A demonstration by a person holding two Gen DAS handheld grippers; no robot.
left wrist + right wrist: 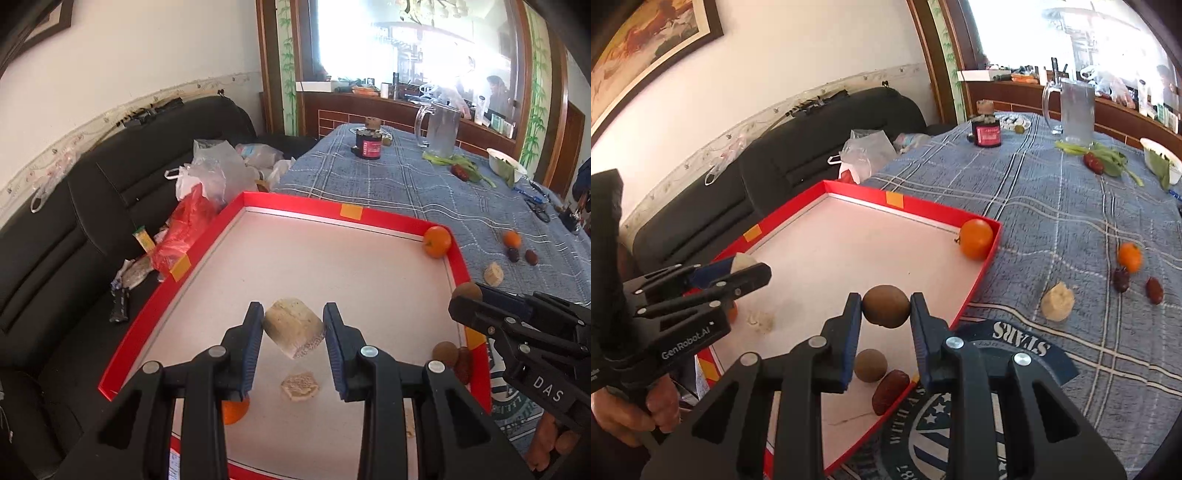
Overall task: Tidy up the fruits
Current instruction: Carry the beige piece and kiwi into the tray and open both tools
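With both loads over the red tray [441,223], the left gripper [294,326] pinching a pale chunk [293,325] and the right gripper [885,306] pinching a brown fruit [886,305] needed lowering beside their likes near the tray's front edge before letting go.

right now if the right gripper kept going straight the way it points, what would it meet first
Probably the white floor of the red tray: the right gripper, shut on a brown round fruit, points down over it. Depth is unclear.
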